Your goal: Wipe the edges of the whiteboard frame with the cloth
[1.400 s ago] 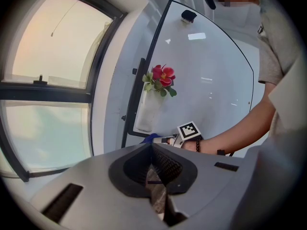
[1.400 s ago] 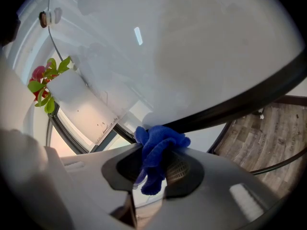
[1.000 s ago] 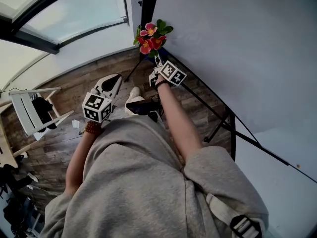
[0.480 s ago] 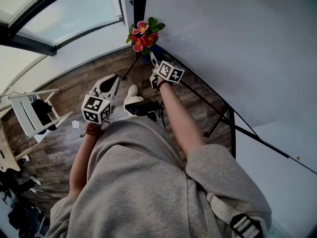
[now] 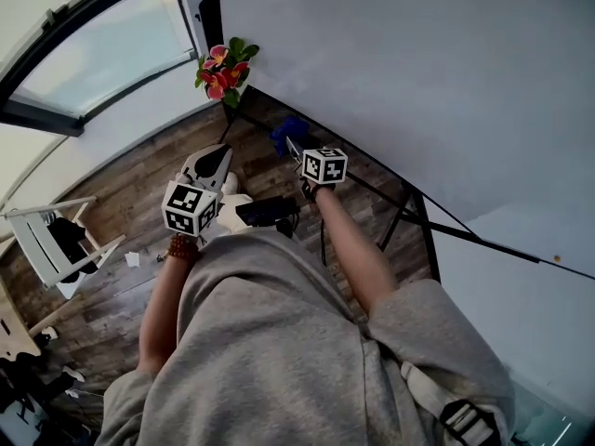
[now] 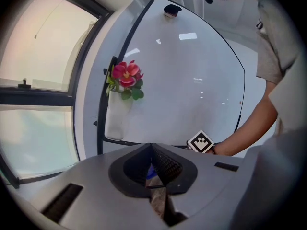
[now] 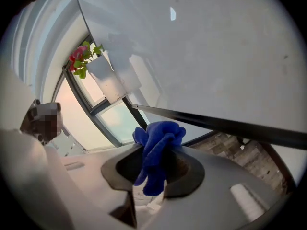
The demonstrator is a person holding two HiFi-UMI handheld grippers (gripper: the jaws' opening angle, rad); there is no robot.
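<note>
two grippers sit mid-frame in the head view. the right gripper (image 5: 296, 147) is clamped on the blue cloth (image 5: 285, 134), which bunches just beside the lower edge of the whiteboard frame (image 5: 483, 242). the left gripper (image 5: 214, 161), to its left, has its jaws pressed together, empty, apart from the board.

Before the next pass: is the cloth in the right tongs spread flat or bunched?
Bunched up: the blue cloth is a crumpled wad pinched in the right tongs.
</note>
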